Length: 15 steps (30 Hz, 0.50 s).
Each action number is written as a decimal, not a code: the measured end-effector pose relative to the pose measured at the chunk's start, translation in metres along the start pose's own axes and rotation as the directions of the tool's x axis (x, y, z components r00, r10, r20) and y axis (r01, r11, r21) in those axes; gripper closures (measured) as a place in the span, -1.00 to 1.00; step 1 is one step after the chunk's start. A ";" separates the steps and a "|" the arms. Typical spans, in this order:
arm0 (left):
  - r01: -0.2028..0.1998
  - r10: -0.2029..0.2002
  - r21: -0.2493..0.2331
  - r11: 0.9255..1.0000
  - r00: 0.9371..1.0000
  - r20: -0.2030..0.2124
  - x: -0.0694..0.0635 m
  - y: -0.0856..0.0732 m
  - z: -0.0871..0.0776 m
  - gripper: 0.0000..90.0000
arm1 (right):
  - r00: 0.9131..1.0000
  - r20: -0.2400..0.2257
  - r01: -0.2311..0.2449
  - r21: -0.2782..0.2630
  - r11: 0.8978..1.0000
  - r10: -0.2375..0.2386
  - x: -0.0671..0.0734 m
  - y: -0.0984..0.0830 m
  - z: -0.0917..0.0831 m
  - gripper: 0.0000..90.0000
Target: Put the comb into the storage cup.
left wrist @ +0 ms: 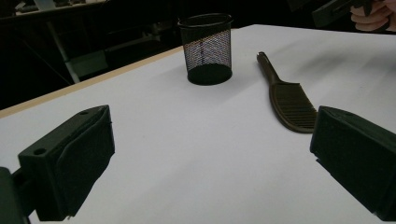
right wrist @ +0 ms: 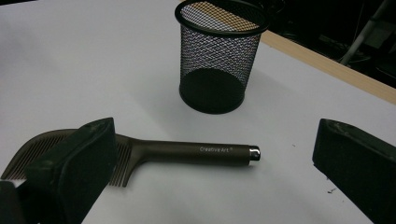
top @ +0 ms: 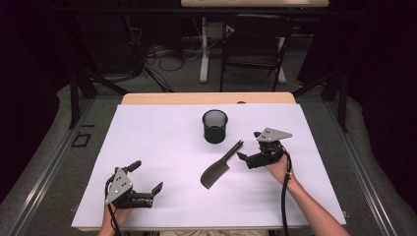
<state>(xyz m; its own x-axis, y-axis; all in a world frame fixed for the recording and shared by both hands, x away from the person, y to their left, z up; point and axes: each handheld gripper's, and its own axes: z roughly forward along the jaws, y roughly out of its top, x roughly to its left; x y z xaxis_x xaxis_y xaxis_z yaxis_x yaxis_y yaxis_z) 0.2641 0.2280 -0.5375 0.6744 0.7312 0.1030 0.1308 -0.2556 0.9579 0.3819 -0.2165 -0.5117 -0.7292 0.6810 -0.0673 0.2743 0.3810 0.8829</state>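
Right gripper (top: 247, 146) spread wide over the comb (top: 219, 168).
Best pinch the handle mid-length, then stand it in the mesh cup (top: 215, 126); left gripper (top: 146, 176) idles agape.

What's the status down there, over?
Both hand-held grippers open: left idle near the front edge, right beside the comb handle. Comb flat on the table, untouched. Mesh cup upright, nothing blocking.

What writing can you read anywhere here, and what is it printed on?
"Creative Art": small pale lettering along the handle of the dark comb, near its metal-tipped end, read in the right gripper view; a tiny mark after the words is too small to read.
No lettering can be made out on the mesh cup, the white table cover or either gripper.
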 end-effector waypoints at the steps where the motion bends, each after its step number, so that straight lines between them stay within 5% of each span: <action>1: 0.001 -0.001 0.000 1.000 1.000 0.000 0.000 0.000 0.000 -1.00 | 1.000 0.001 -0.003 -0.001 1.000 0.003 -0.001 0.001 0.002 -1.00; 15: 0.005 -0.005 -0.002 1.000 1.000 0.001 0.000 0.000 0.001 -1.00 | 0.999 0.019 -0.033 0.018 0.999 0.032 -0.018 0.004 0.023 -1.00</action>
<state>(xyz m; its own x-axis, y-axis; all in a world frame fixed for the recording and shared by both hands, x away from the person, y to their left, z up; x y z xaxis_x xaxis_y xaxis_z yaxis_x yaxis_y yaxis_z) 0.2646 0.2277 -0.5379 0.6743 0.7319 0.0978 0.1331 -0.2507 0.9589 0.4107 -0.2125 -0.5180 -0.7077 0.7049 -0.0476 0.3095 0.3699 0.8760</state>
